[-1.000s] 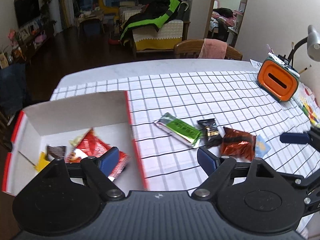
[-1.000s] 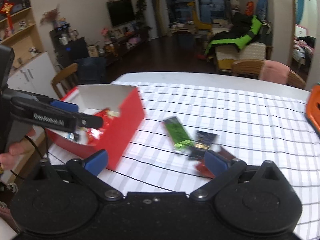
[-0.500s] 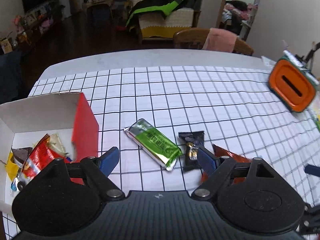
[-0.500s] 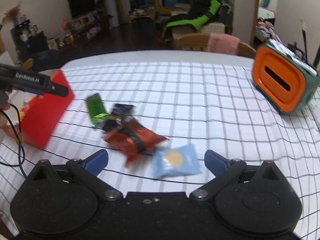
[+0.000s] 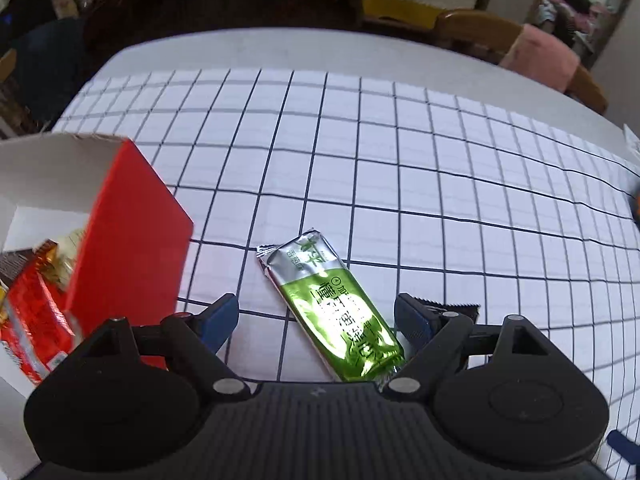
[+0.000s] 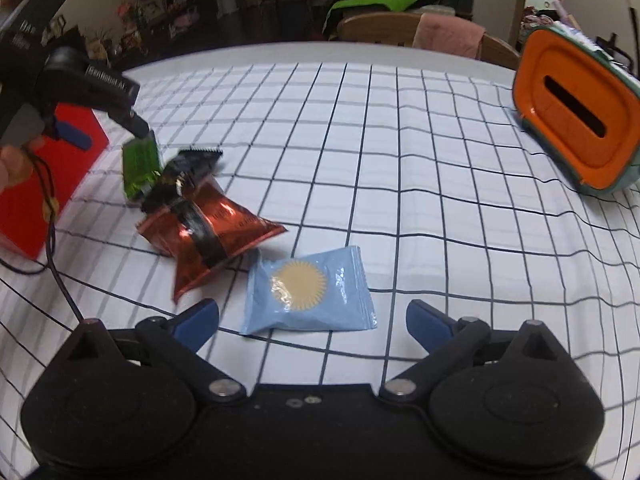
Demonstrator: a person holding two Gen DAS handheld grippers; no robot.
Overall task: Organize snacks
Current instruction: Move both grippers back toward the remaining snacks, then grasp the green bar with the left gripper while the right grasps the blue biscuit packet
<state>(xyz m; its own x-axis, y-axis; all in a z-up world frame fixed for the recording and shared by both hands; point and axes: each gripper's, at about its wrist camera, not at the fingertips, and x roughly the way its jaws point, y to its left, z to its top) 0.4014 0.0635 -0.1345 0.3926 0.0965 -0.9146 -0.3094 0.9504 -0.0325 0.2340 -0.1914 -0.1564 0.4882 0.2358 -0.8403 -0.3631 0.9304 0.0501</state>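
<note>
My left gripper stands open, straddling a green bar wrapper that lies on the checked cloth; the pads are apart from it. A black wrapper peeks out behind its right finger. The red box, white inside, holds several snacks at the left. My right gripper is open just above a light blue packet with a tan sun print, not touching it. Further left in that view lie a red-brown pouch, the black wrapper and the green bar wrapper, with the left gripper over them.
An orange and teal container with a slot stands at the right of the table. Wooden chairs with a pink towel sit behind the far edge. A cable trails from the left hand across the cloth near the red box.
The left gripper swung from over the red box to the right and down, now straddling the green bar. The right gripper moved right and lower, from the green bar area to the blue packet.
</note>
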